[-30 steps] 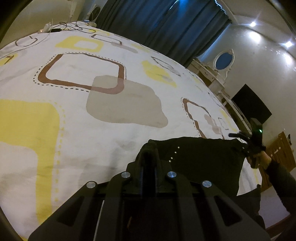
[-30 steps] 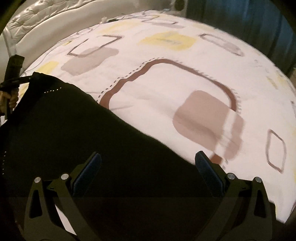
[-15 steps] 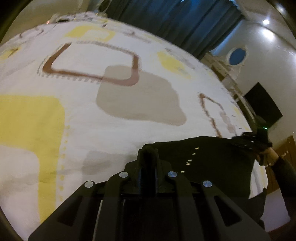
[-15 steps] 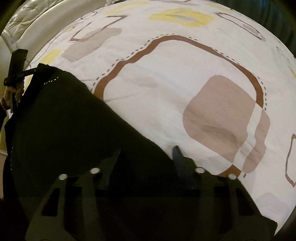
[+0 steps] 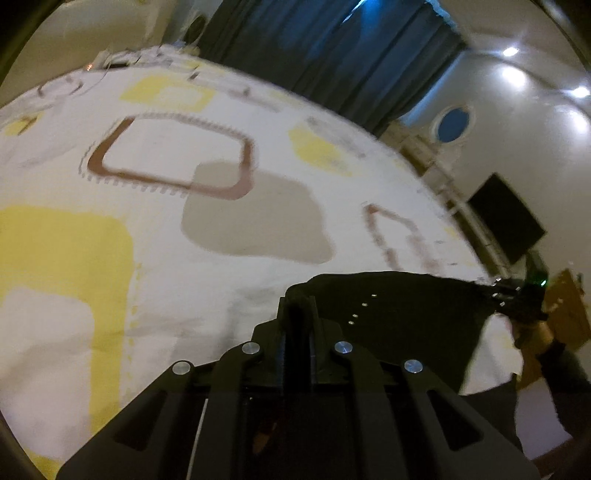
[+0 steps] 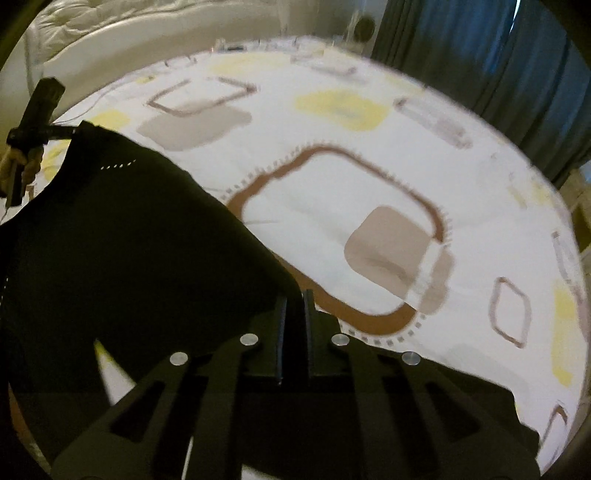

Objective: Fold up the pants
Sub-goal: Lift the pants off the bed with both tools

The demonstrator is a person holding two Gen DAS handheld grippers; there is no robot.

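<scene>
Black pants point(image 6: 122, 240) hang stretched between both grippers above the patterned bedspread point(image 6: 332, 177). Left gripper point(image 5: 297, 314) clamped on one corner; right gripper point(image 6: 293, 306) clamped on the other. Early stage: edge gripped, no fold laid flat yet; folding remains.

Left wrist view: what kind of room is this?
Most likely a bedroom. The work surface is a bed with a patterned bedspread and a padded headboard; dark curtains hang behind it, and a white dresser with an oval mirror stands by the wall.
</scene>
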